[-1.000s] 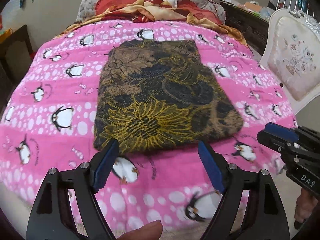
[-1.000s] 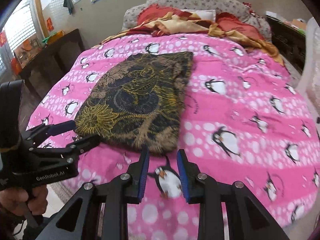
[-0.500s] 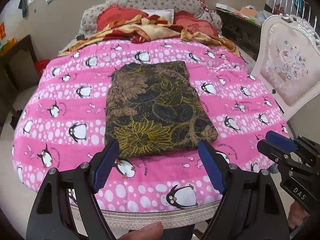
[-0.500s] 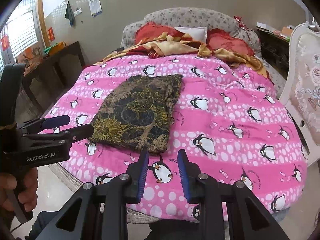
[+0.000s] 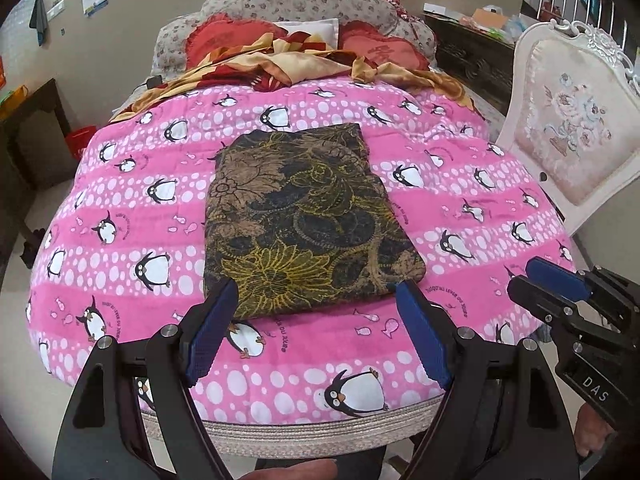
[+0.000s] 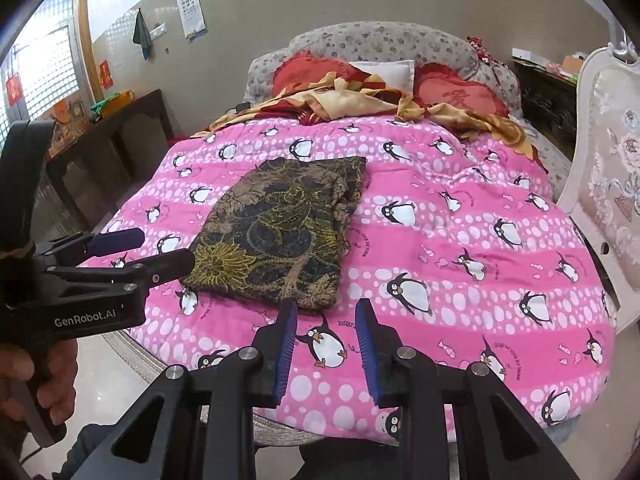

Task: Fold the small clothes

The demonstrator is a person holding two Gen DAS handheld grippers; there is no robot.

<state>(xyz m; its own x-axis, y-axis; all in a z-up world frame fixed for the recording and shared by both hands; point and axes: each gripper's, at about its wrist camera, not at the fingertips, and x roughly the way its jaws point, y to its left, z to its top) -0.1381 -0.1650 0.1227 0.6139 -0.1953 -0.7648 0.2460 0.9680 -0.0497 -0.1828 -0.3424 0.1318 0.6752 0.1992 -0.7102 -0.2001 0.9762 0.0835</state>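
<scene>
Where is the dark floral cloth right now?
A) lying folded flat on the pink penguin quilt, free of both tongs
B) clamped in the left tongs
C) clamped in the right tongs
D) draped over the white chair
A: the cloth lies folded flat on the quilt, while the left tongs and right tongs are open and empty in front of it.

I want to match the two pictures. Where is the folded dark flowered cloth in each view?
Left wrist: folded cloth at centre, just beyond the open left gripper.
Right wrist: cloth left of centre.
Shared landmark: the white chair at the right edge.
</scene>
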